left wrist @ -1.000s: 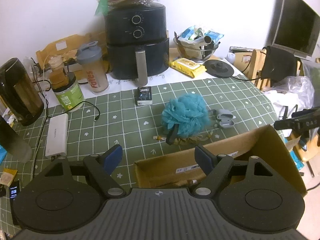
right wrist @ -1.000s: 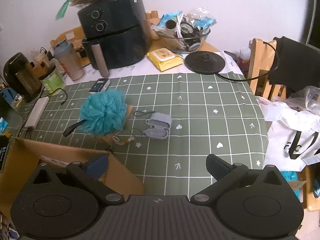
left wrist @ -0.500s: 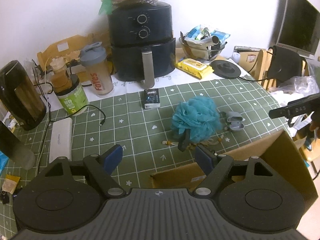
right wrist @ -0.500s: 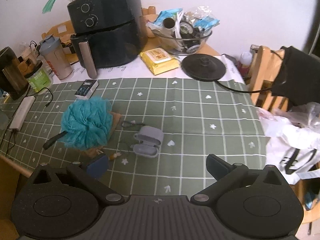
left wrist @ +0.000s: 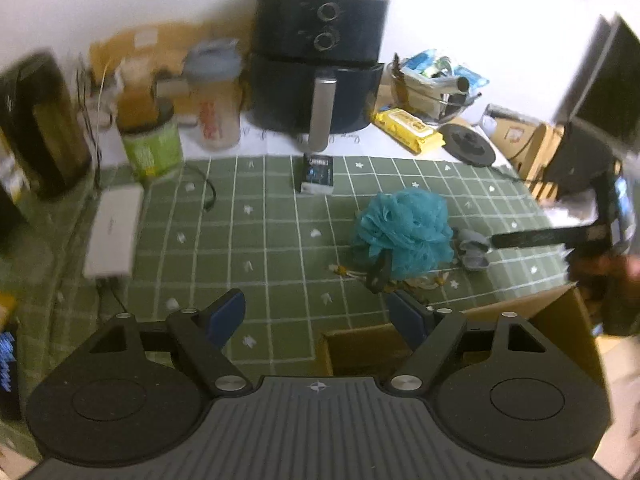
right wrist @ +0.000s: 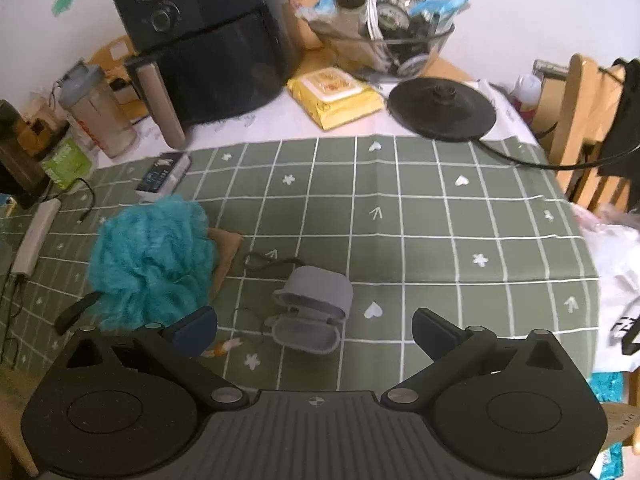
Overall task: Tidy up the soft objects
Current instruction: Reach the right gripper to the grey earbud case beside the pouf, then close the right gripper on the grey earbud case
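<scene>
Now right claw (right wrist: 314,326) nearer pouch (right wrist: 314,308)

bath pouf (right wrist: 150,258): i see frilly teal mesh, matt
small case (right wrist: 314,312): i read it as grey, soft, matt
tablecloth (right wrist: 420,216): matt green cloth, creased
box (left wrist: 560,312): plain brown cardboard
air fryer (right wrist: 212,48): glossy black plastic

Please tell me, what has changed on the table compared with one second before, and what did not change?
The right gripper has come forward and down toward the grey pouch, jaws open and empty. The left gripper shifted slightly, also open. Nothing was gripped or released. The teal bath pouf, the pouch and the cardboard box stayed put.
</scene>
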Demonstrator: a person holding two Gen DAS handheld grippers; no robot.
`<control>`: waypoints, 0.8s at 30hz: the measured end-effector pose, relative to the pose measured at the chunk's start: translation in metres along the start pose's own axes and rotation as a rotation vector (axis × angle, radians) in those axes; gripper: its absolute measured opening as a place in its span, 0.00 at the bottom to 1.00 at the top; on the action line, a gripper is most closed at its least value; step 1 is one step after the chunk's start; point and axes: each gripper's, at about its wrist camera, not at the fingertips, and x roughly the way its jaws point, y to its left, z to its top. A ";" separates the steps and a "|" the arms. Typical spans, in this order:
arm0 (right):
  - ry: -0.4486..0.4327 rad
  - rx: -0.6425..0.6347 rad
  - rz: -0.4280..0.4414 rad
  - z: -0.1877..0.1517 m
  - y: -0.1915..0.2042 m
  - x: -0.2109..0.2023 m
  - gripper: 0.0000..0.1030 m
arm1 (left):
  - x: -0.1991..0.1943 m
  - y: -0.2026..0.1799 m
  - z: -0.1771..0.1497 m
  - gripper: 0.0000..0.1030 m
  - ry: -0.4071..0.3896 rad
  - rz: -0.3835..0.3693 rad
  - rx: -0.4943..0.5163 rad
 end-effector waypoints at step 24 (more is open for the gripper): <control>0.046 0.036 -0.023 0.005 0.002 0.070 0.62 | 0.000 0.031 0.001 0.77 -0.027 -0.020 -0.120</control>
